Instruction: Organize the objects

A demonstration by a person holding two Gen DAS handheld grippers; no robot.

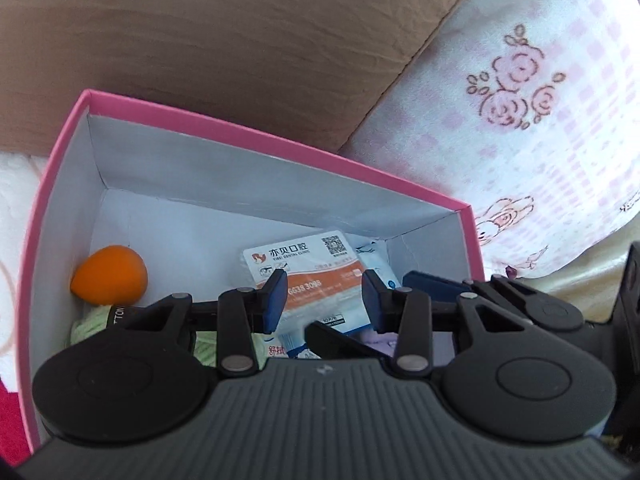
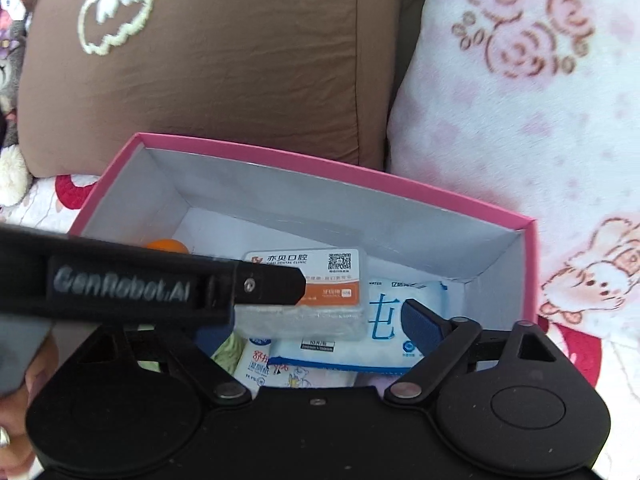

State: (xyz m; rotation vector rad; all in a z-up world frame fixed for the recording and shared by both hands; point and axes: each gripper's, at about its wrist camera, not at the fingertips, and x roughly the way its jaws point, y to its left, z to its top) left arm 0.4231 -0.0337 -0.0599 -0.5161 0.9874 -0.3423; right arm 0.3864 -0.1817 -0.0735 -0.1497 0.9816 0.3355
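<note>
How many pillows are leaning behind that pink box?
2: a brown pillow behind the pink box to the left, and a white-and-pink floral pillow to its right. Others may lie outside the view.

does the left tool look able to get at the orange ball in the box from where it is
Probably yes. The orange ball lies uncovered in the pink box's left corner, nothing above it. The left tool sits over the clear dental case, so it would need to shift left, minding the box wall.
</note>
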